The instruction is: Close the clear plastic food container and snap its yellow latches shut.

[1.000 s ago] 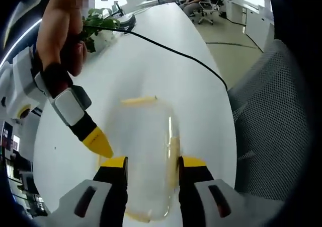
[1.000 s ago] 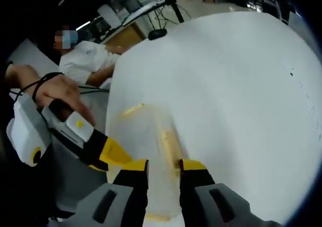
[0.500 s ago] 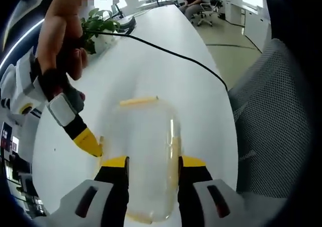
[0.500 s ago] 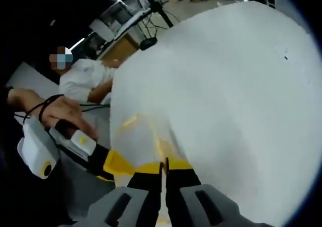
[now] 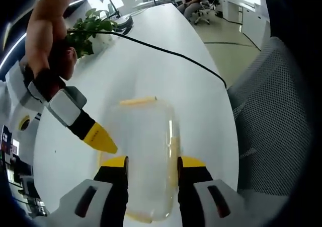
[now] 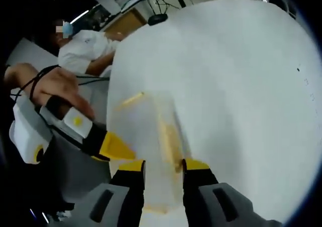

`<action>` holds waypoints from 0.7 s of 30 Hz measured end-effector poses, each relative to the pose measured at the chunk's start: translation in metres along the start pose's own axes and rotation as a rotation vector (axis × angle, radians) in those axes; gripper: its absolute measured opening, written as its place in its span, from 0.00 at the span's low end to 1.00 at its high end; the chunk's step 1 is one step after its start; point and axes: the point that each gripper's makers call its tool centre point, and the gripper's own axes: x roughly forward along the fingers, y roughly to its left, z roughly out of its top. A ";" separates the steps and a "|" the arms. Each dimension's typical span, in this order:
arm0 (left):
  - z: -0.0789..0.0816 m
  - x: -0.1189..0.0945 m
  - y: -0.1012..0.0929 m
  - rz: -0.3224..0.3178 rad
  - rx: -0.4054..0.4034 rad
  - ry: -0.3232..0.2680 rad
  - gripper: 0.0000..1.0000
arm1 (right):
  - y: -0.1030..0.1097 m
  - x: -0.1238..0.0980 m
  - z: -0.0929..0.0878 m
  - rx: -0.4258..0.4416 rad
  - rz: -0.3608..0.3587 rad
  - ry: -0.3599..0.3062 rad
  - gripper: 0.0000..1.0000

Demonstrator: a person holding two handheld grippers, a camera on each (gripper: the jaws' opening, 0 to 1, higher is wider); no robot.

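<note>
The clear, rounded plastic container (image 5: 146,156) with yellow latches (image 5: 138,101) lies at lower centre on the smooth white table (image 5: 161,56), long axis running up-frame. The left gripper (image 5: 151,164) and right gripper (image 6: 163,169) each straddle it, jaws wide.

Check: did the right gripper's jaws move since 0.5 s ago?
Yes. The right gripper was shut over the container; its jaws now stand apart, straddling the near end.

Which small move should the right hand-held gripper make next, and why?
Probably ease the right hand-held gripper forward and close on the yellow latch: its jaws stand open around the clear container's near end, with that latch between them.
</note>
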 end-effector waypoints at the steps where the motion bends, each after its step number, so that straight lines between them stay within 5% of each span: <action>1: 0.000 0.000 0.000 0.001 -0.001 -0.004 0.37 | 0.001 -0.001 0.000 0.020 0.008 -0.001 0.28; 8: -0.002 0.001 -0.002 -0.025 -0.018 -0.008 0.36 | 0.012 0.005 -0.005 0.055 0.051 0.086 0.28; 21: -0.002 0.001 -0.001 0.001 0.009 -0.021 0.37 | 0.004 0.009 -0.003 0.084 0.026 -0.049 0.34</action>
